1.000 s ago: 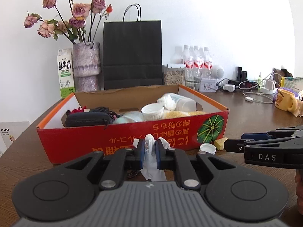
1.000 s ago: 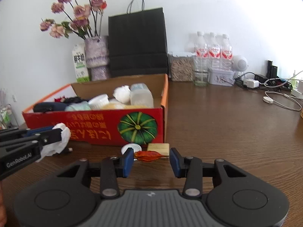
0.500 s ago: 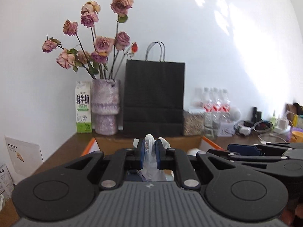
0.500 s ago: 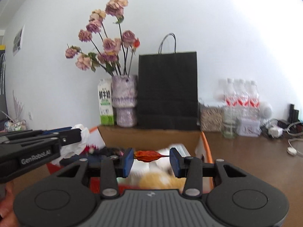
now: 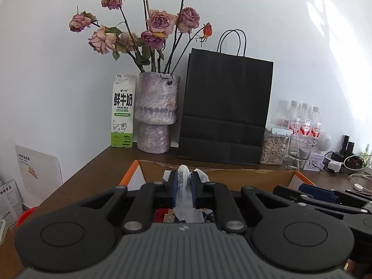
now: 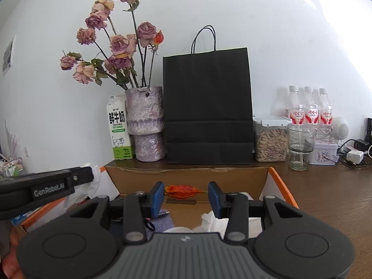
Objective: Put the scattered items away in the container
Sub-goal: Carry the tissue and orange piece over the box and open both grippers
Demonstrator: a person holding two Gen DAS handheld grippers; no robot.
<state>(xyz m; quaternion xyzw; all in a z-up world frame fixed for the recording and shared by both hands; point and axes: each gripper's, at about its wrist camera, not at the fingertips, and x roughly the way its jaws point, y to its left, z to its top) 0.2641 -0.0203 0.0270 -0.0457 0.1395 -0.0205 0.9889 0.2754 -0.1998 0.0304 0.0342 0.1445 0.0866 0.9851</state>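
- Here, the left tongs (image 5: 184, 191) are pinching a crumpled white tissue (image 5: 186, 200) between their blue pads, with the paper sticking out above and hanging below them.
- The right tongs (image 6: 184, 197) are gripping a small orange-red wrapper (image 6: 181, 190) by its two ends, so it is stretching level between the blue pads.
- Both tongs are hovering over the open cardboard box (image 6: 186, 176), whose orange-edged walls are showing on the left and right in the right wrist view.
- The tissue and the wrapper are hanging in the air above the box interior, not resting in it.
- Inside the box, another white crumpled tissue (image 6: 214, 220) is lying below the right tongs, next to a bluish-grey pouch (image 6: 162, 224); the rest is mostly hidden by the tongs' bodies.
- The left tongs are appearing at the left edge of the right wrist view, with white tissue bunching at their tip.
- Behind the box on the brown counter (image 6: 325, 186), a black paper bag (image 6: 208, 107) is standing upright between a purple vase of dried roses (image 6: 145, 123) and a clear jar of seeds (image 6: 270, 139).
- A milk carton (image 6: 118, 127) is standing just beside the vase on its left.
- Water bottles (image 6: 309, 109) and an empty glass (image 6: 301, 148) are standing to the right of the jar.
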